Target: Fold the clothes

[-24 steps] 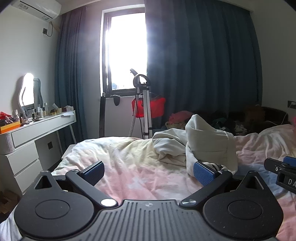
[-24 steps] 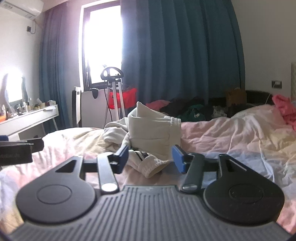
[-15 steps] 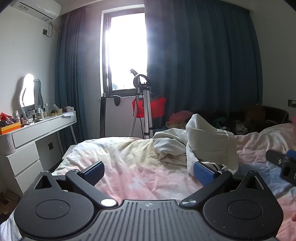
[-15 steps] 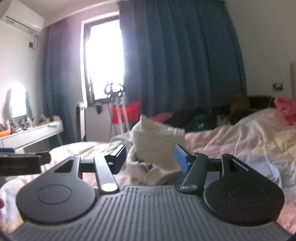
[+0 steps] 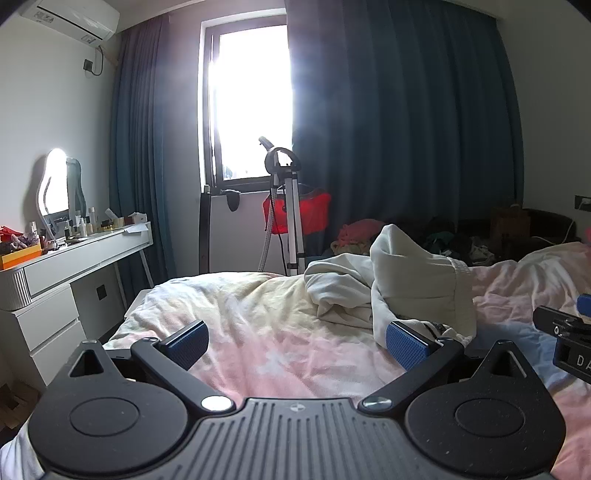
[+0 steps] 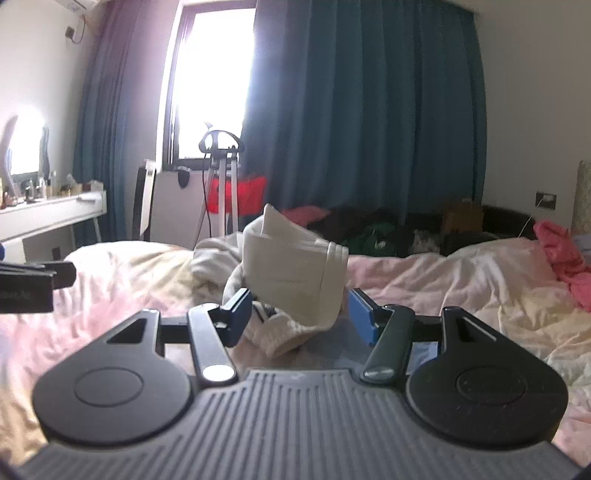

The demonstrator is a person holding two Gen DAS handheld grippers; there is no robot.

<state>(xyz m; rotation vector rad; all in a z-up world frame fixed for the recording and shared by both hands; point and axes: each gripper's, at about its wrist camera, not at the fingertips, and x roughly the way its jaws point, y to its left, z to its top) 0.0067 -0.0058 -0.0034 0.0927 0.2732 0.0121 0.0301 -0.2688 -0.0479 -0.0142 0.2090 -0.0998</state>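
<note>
— Down at the near edge, what have we got?
— Left gripper (image 5: 297, 341) spread wide over the pink-and-yellow duvet (image 5: 258, 332), nothing between its blue pads (image 5: 406, 343). Right gripper (image 6: 300, 314) parted too, empty, its pads flanking the cream sweatshirt (image 6: 291, 280) heaped mid-bed.
— Any containers?
— An orange box (image 5: 20, 256) on the white dressing table (image 5: 85, 254); contents too small to tell.
— View differences?
— Only the right camera catches the pink garment (image 6: 561, 254) far right; only the left shows the air conditioner (image 5: 70, 18).
— Changes?
— Right gripper has dropped closer to the sweatshirt since half a second ago; left hasn't budged.
</note>
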